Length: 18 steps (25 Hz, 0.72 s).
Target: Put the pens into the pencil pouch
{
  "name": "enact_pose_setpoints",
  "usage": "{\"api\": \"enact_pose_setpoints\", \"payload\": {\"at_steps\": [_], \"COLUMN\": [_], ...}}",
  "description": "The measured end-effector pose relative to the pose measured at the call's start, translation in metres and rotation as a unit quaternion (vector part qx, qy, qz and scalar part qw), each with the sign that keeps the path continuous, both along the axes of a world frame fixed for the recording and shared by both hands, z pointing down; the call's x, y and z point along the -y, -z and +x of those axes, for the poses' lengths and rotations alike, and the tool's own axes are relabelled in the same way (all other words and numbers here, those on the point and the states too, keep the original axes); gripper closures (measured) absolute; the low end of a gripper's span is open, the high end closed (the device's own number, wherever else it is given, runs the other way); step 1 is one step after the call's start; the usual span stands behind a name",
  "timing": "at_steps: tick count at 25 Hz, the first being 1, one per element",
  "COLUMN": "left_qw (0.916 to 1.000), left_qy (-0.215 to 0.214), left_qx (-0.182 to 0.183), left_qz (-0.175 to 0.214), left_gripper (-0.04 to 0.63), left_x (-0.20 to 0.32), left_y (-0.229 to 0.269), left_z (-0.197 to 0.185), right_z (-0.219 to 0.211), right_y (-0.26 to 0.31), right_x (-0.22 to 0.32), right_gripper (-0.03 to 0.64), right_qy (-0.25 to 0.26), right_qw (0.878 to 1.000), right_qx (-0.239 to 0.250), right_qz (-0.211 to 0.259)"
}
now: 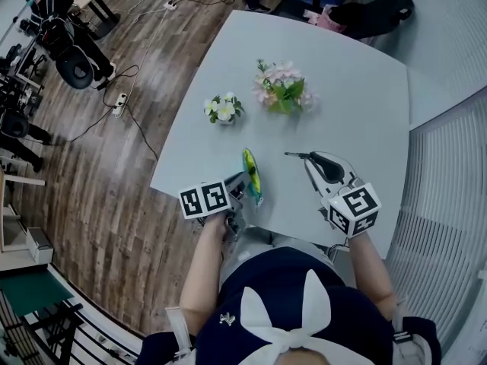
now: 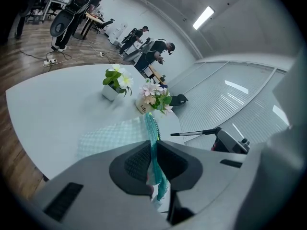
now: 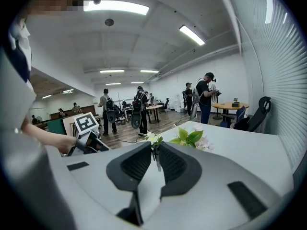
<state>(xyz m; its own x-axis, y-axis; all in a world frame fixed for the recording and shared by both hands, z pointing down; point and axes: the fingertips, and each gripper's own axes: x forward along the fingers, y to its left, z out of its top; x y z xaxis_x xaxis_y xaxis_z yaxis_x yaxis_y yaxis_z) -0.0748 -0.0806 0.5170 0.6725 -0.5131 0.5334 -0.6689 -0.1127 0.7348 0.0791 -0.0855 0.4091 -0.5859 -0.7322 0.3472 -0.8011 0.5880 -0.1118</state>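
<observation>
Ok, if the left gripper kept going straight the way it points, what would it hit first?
Probably the pink bouquet, straight beyond the pouch that the left gripper clamps. Depth is unclear, so the tabletop may come first.

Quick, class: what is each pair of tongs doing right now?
Left tongs: closed on the pencil pouch.
Right tongs: closed on a pen.

Your pale grey table [image 1: 358, 90] stands on a dark wood-plank floor [image 1: 99, 204]. White slatted blinds [image 1: 449, 204] run along your right; long strip lights [image 3: 115, 7] glow overhead.
</observation>
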Motion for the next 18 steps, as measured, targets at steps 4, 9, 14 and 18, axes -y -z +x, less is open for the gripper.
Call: {"api": "enact_pose_setpoints", "payload": {"at_steps": [4, 9, 14, 18], "left_qw": [1.0000, 0.9999, 0.9999, 0.9999], "left_qy": [0.007, 0.014, 0.015, 0.012], "left_qx": [-0.002, -0.003, -0.004, -0.002], "left_qz": [0.000, 0.001, 0.001, 0.001], "left_gripper": [0.541, 0.541, 0.541, 0.541], "left_x": [0.001, 0.002, 0.002, 0.002], "left_y": [0.000, -0.001, 0.002, 0.001], "left_z": [0.000, -0.002, -0.001, 0.000], "right_z": [-0.005, -0.013, -0.023, -0.031], "right_y": [0.011, 0.020, 0.031, 0.032], "right_x": [0.002, 0.003, 0.003, 0.004], "right_gripper": [0.558, 0.558, 0.558, 0.558], "right_qy": [0.011, 0.023, 0.039, 0.049], "right_qw": [1.000, 0.999, 0.998, 0.998], "right_qx": [0.009, 0.021, 0.033, 0.041], "right_qz": [0.008, 0.015, 0.021, 0.021]}}
